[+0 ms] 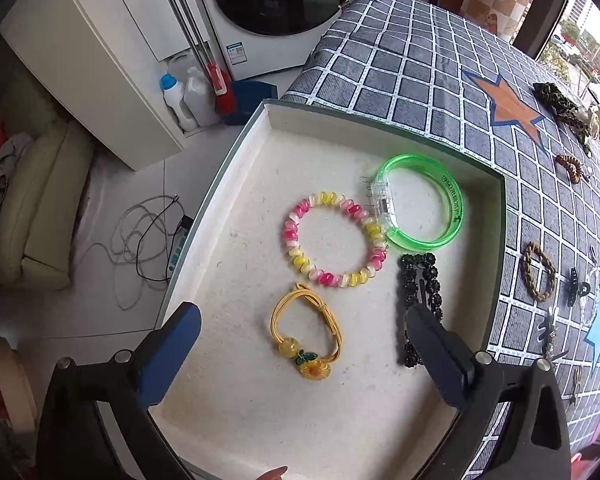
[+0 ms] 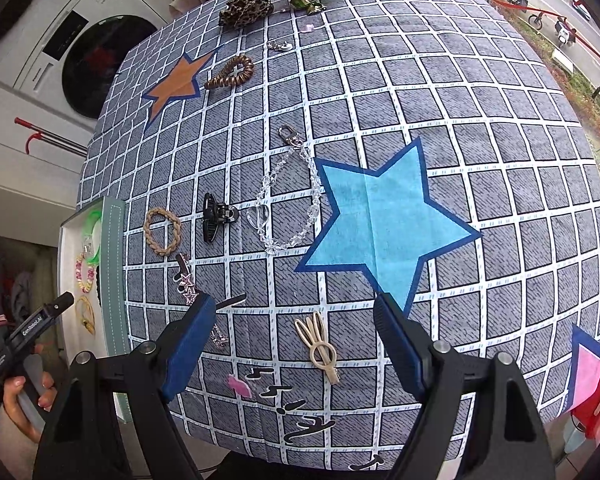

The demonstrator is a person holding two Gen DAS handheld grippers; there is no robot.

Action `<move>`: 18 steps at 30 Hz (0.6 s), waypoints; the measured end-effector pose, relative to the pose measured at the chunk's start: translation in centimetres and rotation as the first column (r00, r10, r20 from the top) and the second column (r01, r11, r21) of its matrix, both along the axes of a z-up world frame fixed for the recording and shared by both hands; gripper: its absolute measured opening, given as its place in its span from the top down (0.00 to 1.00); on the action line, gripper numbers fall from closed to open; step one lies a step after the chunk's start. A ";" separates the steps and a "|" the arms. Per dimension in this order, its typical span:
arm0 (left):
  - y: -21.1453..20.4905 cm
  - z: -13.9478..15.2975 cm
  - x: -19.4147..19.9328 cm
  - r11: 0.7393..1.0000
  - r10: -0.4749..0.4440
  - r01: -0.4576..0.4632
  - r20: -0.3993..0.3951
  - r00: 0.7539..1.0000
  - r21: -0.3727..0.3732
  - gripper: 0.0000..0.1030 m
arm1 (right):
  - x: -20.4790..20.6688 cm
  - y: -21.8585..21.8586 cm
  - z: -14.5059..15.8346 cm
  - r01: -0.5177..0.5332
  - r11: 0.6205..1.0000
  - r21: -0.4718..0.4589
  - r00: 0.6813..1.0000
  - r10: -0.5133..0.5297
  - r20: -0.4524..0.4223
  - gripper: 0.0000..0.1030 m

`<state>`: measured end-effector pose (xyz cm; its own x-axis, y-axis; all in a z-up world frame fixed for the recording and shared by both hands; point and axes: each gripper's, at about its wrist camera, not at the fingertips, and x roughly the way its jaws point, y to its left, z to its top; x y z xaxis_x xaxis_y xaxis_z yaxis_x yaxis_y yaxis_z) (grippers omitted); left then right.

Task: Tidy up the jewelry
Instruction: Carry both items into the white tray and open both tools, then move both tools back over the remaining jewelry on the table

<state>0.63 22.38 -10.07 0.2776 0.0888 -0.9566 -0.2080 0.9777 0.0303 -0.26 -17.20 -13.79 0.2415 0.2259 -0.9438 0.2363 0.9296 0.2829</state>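
Over a shallow white tray (image 1: 260,168), the left gripper (image 1: 302,322) is hanging with its jaws spread wide and nothing between the pads. Directly beneath the gap a yellow cord tie (image 1: 306,334) with an orange-fruit charm is lying on the tray floor, clear of both fingers. Just beyond it a pink-and-yellow coil band (image 1: 334,240) is resting against a green bangle (image 1: 422,204), and a black beaded clip (image 1: 418,284) is lying beside the right-hand finger. On the checked cloth (image 1: 420,80) outside the tray, a braided tan tie (image 1: 538,272) and a black claw clip (image 1: 576,286) are waiting.

From the right wrist, the right gripper (image 2: 296,316) is pointing down at the cloth, jaws apart and empty. A beige hairpin (image 2: 320,346) is lying between and just below the fingertips, untouched. Farther off, a clear bead chain (image 2: 292,200) is bordering a blue star (image 2: 384,220), with the claw clip and braided tie to its left. A brown coil tie (image 2: 230,72) is sitting near an orange star (image 2: 178,82). At the left edge the tray is showing its contents, and a hand (image 2: 24,396) is gripping the other tool's handle.
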 end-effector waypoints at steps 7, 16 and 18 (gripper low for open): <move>-2.6 -1.5 1.4 0.998 -0.059 0.058 0.017 0.998 0.023 0.00 | -0.6 -0.9 -0.5 0.005 1.000 -0.030 1.000 -0.005 -0.017 0.19; -9.5 -2.4 4.1 0.971 -0.230 0.232 0.033 0.973 -0.058 0.00 | -1.9 -1.8 -1.2 -0.011 0.998 -0.066 0.998 0.007 -0.055 0.19; -11.4 -2.6 4.4 0.955 -0.278 0.280 0.037 0.960 -0.101 0.00 | -2.1 -2.0 -1.4 -0.018 0.997 -0.079 0.998 0.013 -0.064 0.19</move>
